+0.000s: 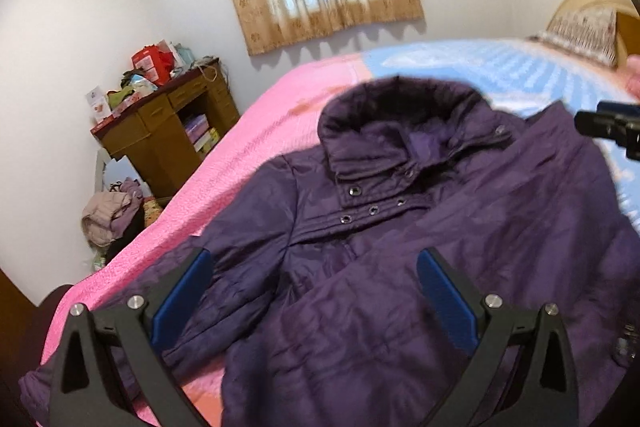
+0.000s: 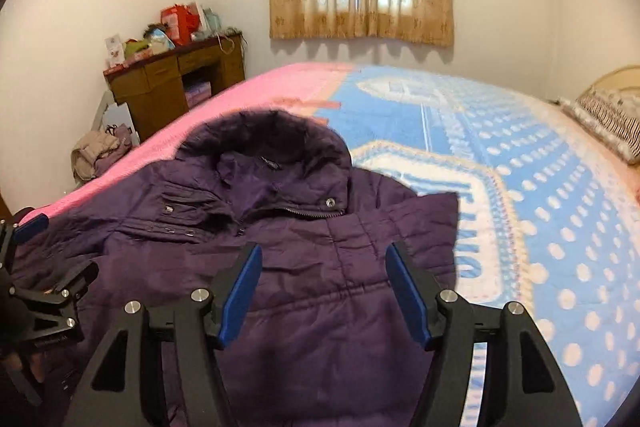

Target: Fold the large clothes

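Note:
A dark purple padded jacket (image 1: 400,227) lies front up on the bed, its fur-trimmed collar (image 1: 400,99) pointing toward the window. My left gripper (image 1: 316,267) hovers open over the jacket's left chest and sleeve, with nothing between its blue pads. In the right wrist view the jacket (image 2: 320,219) fills the lower middle, and one side of it ends in a turned-up corner over the blue blanket. My right gripper (image 2: 324,259) is open above the jacket's body, and its pads press on nothing. Each gripper shows at the edge of the other's view.
The bed has a pink cover (image 1: 280,107) and a blue dotted blanket (image 2: 520,147), with pillows (image 2: 612,123) at the headboard. A cluttered wooden desk (image 2: 172,75) stands in the far left corner, and a heap of clothes (image 2: 100,151) lies on the floor beside it.

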Motion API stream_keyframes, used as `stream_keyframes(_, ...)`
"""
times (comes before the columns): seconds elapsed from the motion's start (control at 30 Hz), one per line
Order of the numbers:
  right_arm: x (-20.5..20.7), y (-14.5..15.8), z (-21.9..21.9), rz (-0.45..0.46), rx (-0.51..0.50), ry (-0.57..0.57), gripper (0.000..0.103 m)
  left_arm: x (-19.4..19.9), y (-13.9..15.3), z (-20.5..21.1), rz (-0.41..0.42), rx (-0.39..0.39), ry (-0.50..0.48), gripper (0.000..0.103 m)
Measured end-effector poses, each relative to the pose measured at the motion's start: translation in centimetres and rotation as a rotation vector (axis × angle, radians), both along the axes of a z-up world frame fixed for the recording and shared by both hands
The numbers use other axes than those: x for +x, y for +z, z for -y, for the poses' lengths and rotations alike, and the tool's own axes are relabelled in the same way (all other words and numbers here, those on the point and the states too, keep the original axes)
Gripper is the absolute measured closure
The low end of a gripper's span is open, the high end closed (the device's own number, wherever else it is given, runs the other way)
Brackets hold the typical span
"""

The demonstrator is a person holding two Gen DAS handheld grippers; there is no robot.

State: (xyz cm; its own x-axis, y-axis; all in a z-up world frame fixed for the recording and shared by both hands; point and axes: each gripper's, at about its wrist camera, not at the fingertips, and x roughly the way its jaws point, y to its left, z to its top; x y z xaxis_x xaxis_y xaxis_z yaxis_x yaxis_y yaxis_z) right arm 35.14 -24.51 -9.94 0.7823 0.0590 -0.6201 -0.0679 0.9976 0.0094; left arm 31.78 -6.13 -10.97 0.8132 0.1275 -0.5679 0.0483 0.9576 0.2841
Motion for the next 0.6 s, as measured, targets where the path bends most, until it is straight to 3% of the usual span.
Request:
stream_keyframes(0.1,2.1,-2.6,1.6,-0.053,0.000,-0.035,0.038,1.8,-1.4,0.6,-0.007,0.066,0.023,0.000)
stream_keyframes(0.27,3.4,-6.7,3.4,-0.151,0.027,-0.043,0.038,3.3,-3.8,0.0,-0.102,0.050,0.045,0.000)
stream_keyframes(0.43,3.4,-7.7,3.5,-0.166,0.020,-0.033,0.037,4.1,-4.9,-0.3,-0.167,0.019,0.058,0.000)
stream_keyframes(0.6,3.8,-8.4,2.9,-0.189,-0.033,-0.040,0.036,4.4,-5.3,0.5,-0.189,0.060,0.073,0.000)
